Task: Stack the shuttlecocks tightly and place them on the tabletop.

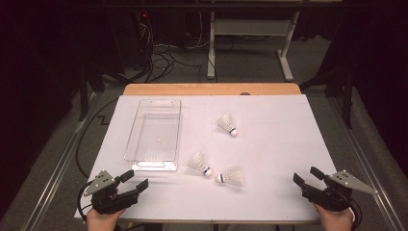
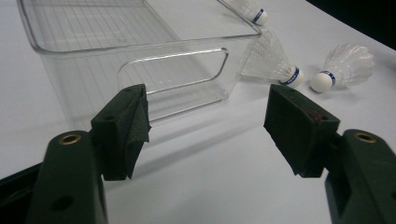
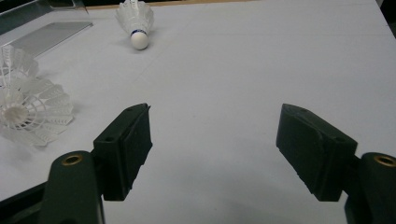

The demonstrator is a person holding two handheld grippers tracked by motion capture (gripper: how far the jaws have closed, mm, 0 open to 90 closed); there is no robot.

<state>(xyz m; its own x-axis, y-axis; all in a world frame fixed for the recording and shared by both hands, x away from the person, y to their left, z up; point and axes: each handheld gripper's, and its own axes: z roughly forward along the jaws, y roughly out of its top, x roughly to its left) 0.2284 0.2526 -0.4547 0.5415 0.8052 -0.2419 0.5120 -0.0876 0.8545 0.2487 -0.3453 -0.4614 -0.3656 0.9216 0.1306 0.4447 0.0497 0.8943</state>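
Three white feather shuttlecocks lie on the white table sheet [image 1: 279,144]: a far one [image 1: 227,124], a middle one [image 1: 200,163] and a near one [image 1: 231,176]. Left of them stands an empty clear plastic bin [image 1: 131,137]. My left gripper [image 1: 136,179] rests open at the front left corner, just short of the bin's near end wall [image 2: 93,79]; two shuttlecocks [image 2: 273,60] [image 2: 345,65] lie to its right. My right gripper [image 1: 306,175] is open at the front right, nothing between its jaws. It faces the near shuttlecock's feathers [image 3: 28,112] and the far shuttlecock [image 3: 135,23].
The table's wooden back edge [image 1: 211,89] shows beyond the sheet. Cables and a white desk frame [image 1: 250,43] sit on the floor behind. Metal rails [image 1: 57,163] run along both sides of the table. Open sheet lies between the two grippers.
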